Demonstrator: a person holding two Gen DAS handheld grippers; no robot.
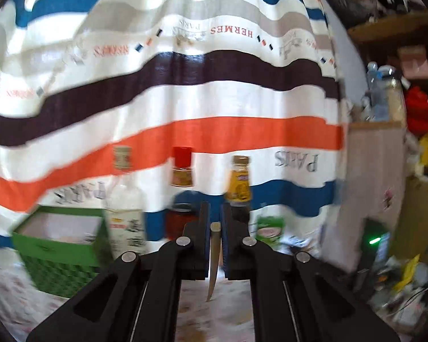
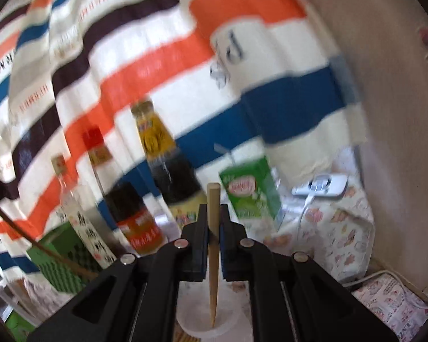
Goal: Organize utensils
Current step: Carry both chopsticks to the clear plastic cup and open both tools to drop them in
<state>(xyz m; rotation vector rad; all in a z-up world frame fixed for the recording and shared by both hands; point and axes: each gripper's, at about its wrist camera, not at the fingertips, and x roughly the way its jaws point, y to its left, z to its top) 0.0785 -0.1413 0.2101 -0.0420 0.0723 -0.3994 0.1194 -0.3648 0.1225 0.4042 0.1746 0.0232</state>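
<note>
Gripping one wooden chopstick (image 1: 214, 259) apiece — left gripper (image 1: 214, 245), right gripper (image 2: 213, 245) — above a floral tablecloth (image 2: 333, 245) before striped fabric (image 1: 214, 99)

Left tongs (image 1: 215, 245) clamped on upright chopstick (image 1: 214, 259); bottles (image 1: 238, 188), green crate (image 1: 60, 245) beyond.

A table (image 2: 336, 245) under a floral cloth carries a row of bottles (image 2: 168, 165). Left of the bottles stands a green crate (image 1: 57, 245), right of them a green carton (image 2: 248, 191) and a white charger (image 2: 322, 185).
</note>
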